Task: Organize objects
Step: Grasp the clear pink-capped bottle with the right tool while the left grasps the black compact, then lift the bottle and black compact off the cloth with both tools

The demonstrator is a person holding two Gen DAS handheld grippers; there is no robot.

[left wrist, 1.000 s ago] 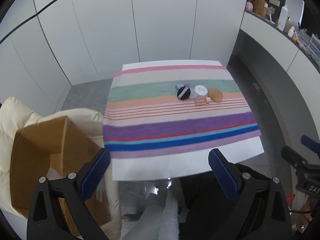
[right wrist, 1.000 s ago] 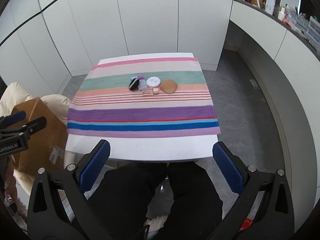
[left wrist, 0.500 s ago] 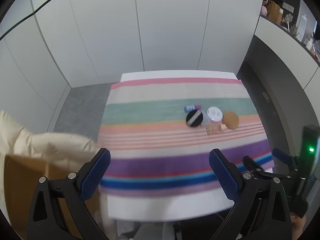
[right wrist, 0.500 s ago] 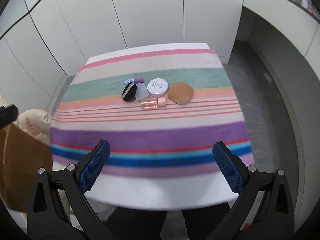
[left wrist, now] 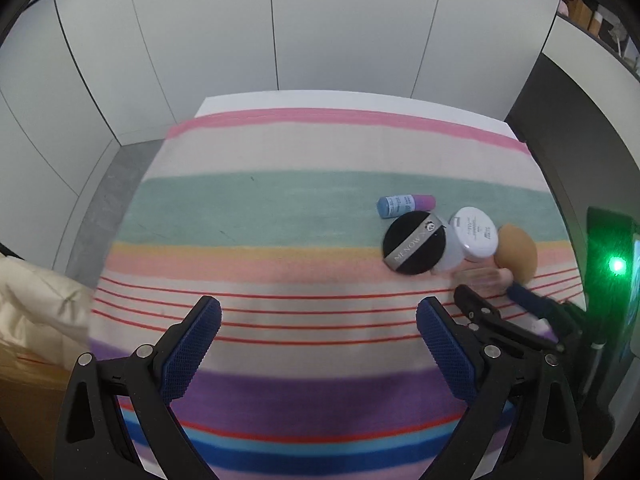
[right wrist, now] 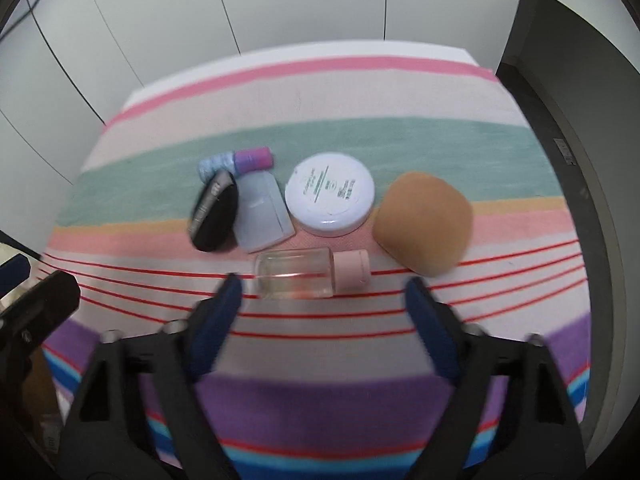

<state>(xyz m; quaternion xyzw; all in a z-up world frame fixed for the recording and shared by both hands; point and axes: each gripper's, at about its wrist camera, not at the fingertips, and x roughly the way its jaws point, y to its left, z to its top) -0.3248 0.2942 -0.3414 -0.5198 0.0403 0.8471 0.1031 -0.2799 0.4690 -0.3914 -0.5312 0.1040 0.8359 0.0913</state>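
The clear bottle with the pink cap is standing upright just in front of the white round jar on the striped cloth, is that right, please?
Not quite: the clear bottle lies on its side, pink cap pointing right, as the right wrist view shows. It is just in front of the white round jar on the striped cloth.

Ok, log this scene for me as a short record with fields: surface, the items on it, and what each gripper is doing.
surface: striped cloth covering a white table
items: clear bottle with pink cap, white round jar, tan sponge, black powder puff, blue and purple tube, pale flat pouch
layout: clustered together mid-cloth
left gripper: open, empty, above bare cloth
right gripper: jaws closing, nothing gripped, just short of the clear bottle
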